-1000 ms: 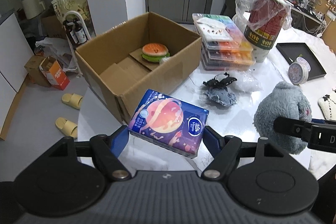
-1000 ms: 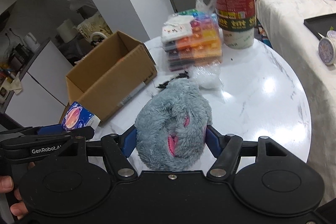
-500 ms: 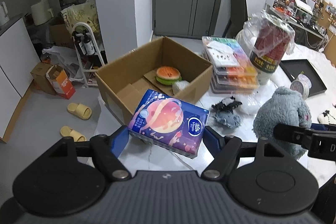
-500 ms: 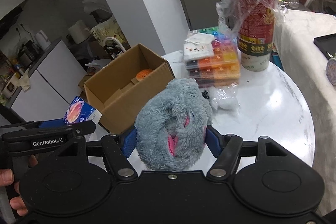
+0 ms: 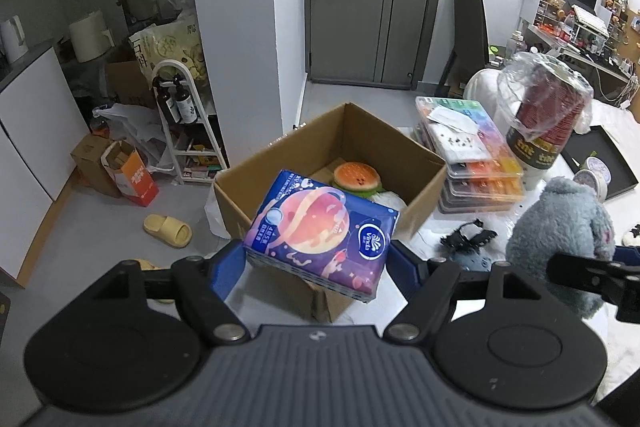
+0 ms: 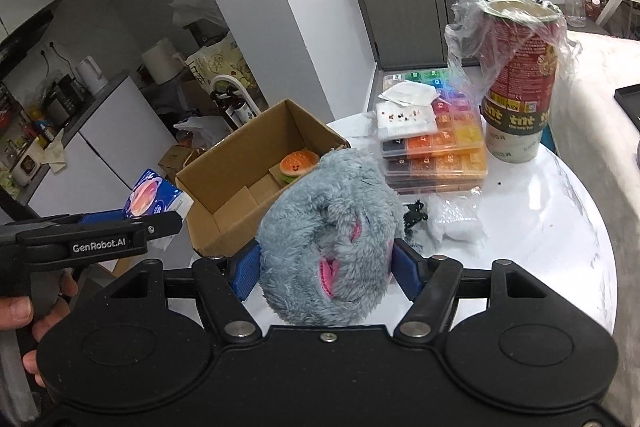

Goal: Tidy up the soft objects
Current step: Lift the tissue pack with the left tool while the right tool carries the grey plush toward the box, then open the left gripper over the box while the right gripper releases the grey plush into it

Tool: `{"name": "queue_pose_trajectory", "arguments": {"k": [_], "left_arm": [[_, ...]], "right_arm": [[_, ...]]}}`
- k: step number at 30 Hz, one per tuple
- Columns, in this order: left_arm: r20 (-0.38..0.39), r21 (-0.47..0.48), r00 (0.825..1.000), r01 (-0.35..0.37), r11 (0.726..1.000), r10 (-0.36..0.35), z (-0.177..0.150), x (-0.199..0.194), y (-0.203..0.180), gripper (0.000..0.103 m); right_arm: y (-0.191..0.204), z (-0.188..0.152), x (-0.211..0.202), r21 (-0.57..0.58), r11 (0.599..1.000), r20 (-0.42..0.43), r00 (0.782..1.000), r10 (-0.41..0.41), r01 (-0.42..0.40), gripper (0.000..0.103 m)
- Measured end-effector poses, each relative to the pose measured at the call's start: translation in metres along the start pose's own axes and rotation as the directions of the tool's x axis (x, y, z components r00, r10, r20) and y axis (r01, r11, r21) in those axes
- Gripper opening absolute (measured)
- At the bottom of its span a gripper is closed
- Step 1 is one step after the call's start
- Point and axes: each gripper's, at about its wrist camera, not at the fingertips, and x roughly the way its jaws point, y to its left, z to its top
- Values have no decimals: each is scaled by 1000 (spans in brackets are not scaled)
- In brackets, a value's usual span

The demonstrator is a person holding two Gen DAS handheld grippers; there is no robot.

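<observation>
Two hand-held grippers are raised side by side above the near edge of a round white marble-look table point(image 6: 560, 227). The left gripper point(image 5: 318, 259) is clamped by its blue pads on a purple and pink soft tissue pack printed with a planet point(image 5: 320, 231), held tilted in the air in front of the near corner of an open brown cardboard box point(image 5: 416, 187). The right gripper point(image 6: 326, 267) is clamped on a fluffy grey plush toy with pink markings point(image 6: 332, 243), held just right of the box. Inside the box, toward its far side, lies a soft orange hamburger toy with a smiling face point(image 5: 356, 177). Right of the box stands a stack of clear plastic bead cases in rainbow colours point(image 6: 436, 143), and farther right a tall red paper tub wrapped in clear plastic point(image 6: 520, 75). A small black item point(image 5: 468, 237) and a clear plastic bag point(image 6: 456, 223) lie on the table near the plush.
</observation>
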Motion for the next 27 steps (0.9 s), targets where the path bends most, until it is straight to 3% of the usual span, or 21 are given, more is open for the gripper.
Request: {"name": "queue_pose_trajectory", "arguments": {"k": [17, 27], "left_arm": [[-45, 42, 999, -3, 999, 5, 21, 58, 5, 76], [-115, 50, 993, 17, 999, -11, 18, 90, 8, 76]], "right_arm": [[-1, 13, 17, 26, 1000, -22, 1000, -2, 2, 66], [4, 25, 32, 8, 1000, -42, 999, -13, 13, 66]]}}
